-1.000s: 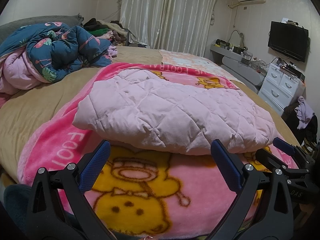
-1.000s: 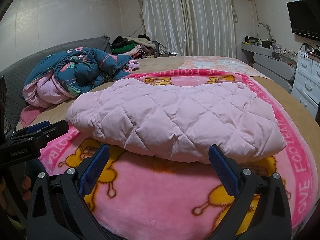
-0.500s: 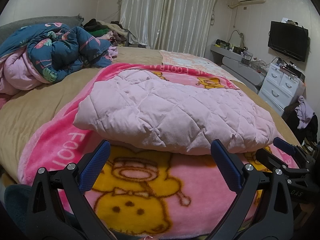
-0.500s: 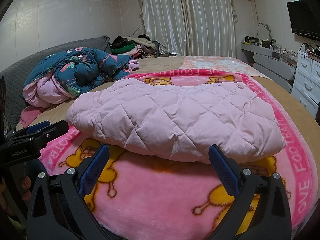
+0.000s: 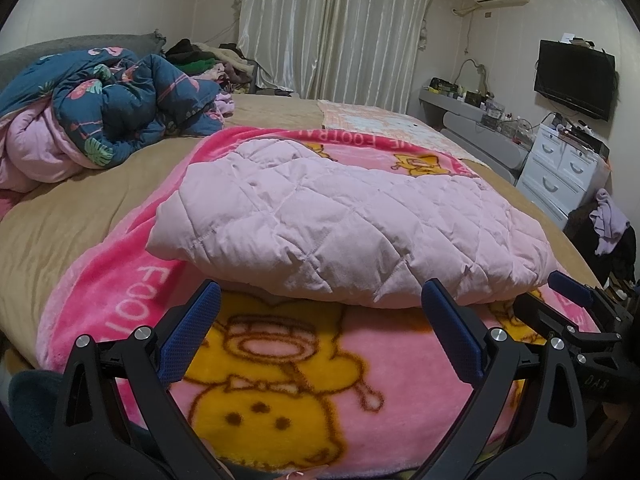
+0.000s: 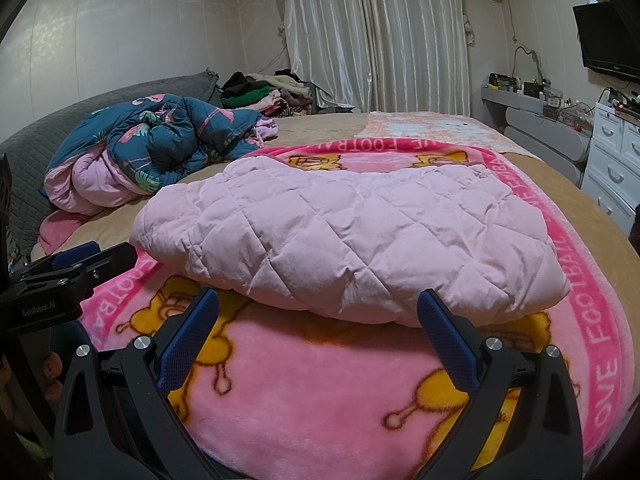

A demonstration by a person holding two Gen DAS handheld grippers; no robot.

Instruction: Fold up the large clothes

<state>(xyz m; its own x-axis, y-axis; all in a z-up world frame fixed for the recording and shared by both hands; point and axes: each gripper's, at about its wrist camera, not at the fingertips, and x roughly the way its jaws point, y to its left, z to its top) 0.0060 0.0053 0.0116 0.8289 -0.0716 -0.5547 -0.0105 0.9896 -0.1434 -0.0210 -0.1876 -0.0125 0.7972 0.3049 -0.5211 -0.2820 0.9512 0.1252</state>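
the pink quilted coat [image 5: 340,232] lies folded into a broad pad on the pink cartoon blanket [image 5: 280,392], which is spread over the bed [image 5: 72,216]. its long axis runs left to right across both views, so its near edge faces the two tools side-on.

the left tool [image 5: 320,336] hovers just short of that near edge with its blue pads spread wide and nothing between them; the edge sits straight ahead and slightly above the gap. the right tool [image 6: 320,336] is in the same posture, wide and empty, facing the near edge further toward the coat's right end. in the left view the right tool shows at the far right, beside the coat's right corner; in the right view the left tool shows at the far left, near the left corner.

so each tool is nearer its own end of the coat, and neither touches it. any further fold would likely turn on the near edge, taken at two points and carried away across the short axis. the padding looks thick and springy, so a shallow grip might slip.

the crumpled blue flowered quilt [image 6: 168,140] lies well apart at the back left.
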